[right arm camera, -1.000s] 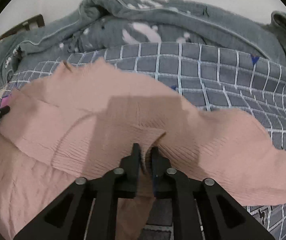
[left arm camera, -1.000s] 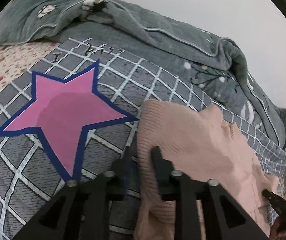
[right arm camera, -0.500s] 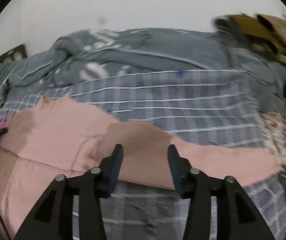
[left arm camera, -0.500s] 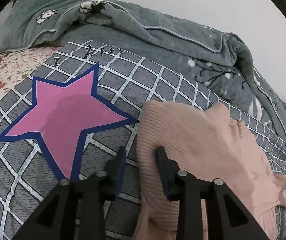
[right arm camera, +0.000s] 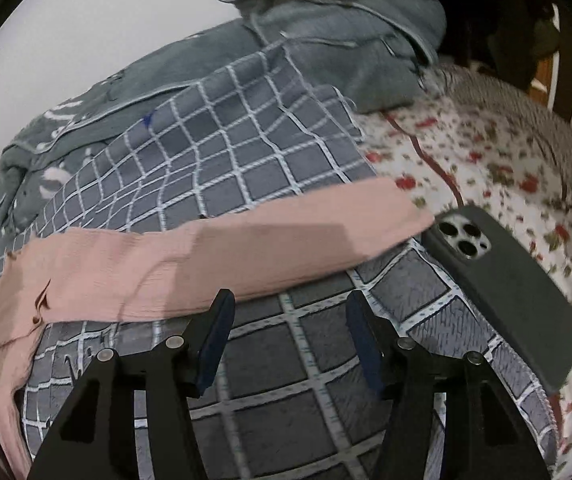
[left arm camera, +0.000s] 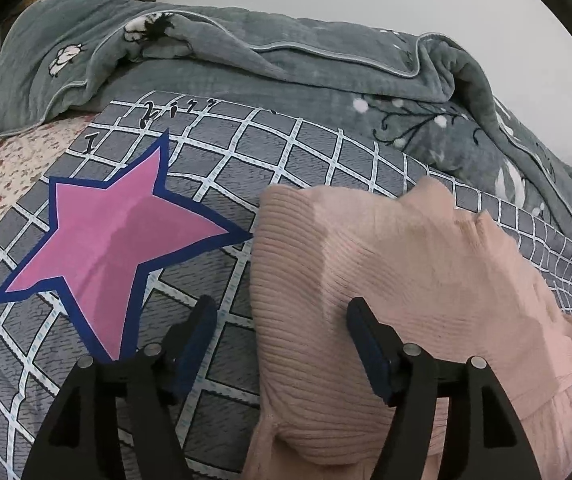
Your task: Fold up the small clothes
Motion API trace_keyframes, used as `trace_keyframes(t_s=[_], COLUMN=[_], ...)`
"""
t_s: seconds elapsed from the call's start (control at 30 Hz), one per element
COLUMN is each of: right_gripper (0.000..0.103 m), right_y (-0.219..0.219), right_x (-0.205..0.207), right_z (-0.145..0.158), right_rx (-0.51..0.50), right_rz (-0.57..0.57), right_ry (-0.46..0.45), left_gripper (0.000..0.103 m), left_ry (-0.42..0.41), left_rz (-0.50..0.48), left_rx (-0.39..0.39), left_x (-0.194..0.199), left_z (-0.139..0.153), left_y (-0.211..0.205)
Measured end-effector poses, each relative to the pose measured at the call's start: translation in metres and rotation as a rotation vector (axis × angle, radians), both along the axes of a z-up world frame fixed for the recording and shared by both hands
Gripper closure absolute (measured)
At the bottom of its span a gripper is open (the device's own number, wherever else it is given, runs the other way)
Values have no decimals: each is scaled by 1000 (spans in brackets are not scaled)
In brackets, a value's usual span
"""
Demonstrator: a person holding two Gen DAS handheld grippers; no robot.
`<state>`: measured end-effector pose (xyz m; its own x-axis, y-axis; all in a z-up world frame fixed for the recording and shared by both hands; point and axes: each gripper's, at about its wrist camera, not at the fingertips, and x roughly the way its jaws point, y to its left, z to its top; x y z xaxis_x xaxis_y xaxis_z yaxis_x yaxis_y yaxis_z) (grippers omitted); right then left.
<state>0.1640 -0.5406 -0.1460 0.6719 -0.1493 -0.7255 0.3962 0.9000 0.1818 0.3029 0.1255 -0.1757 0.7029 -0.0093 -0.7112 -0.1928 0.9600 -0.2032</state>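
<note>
Now both tongs (left arm camera: 279, 320) (right arm camera: 288, 312) gape, freshly opened, apparently clear of the pink sweater (left arm camera: 406, 280) beneath.

A bed (right arm camera: 466, 148) in a floral sheet carries a grey checked blanket (left arm camera: 277, 152), a rumpled grey quilt (left arm camera: 245, 64) and, apparently, a dark phone (right arm camera: 502, 280).

Pink ribbed sweater (left arm camera: 386, 280) on grey white-checked blanket (left arm camera: 294, 152) with blue-edged pink star (left arm camera: 113, 236); red-flowered white sheet (right arm camera: 486, 152); dark grey phone (right arm camera: 502, 284).
</note>
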Motion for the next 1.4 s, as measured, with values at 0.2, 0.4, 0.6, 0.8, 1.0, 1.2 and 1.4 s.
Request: trace_keyframes(t_s=[0.2,0.4,0.6,0.8,1.0,1.2,1.4], right_gripper=[46,66,97,97,97,97,97], right_y=[-17,-29,-8,52,144,269,419], right_x=[19,31,30,33,46,65,90], right_z=[-7,-6,22,88,146,166,145], right_rx=[58,62,-85,-251,-351,-381,-359], right_rz=[-28,-89,-83,-51,52,226,461], right_ry=[9,20,-43,-146,-253,-309,-310], left_gripper=[35,34,33,31,29,29,29], left_ry=[1,-2,-13,-29,-73,-82,-92], left_rz=[-4,-6,-9,6,50,156,227], left_rx=[4,-7,-37,-124,-71,-108,-156], left_x=[0,0,-2,-17,-46,-76,-99], left_z=[-1,-1,1,8,22,27,25], left_y=[-1,-1,3,21,60,124,168])
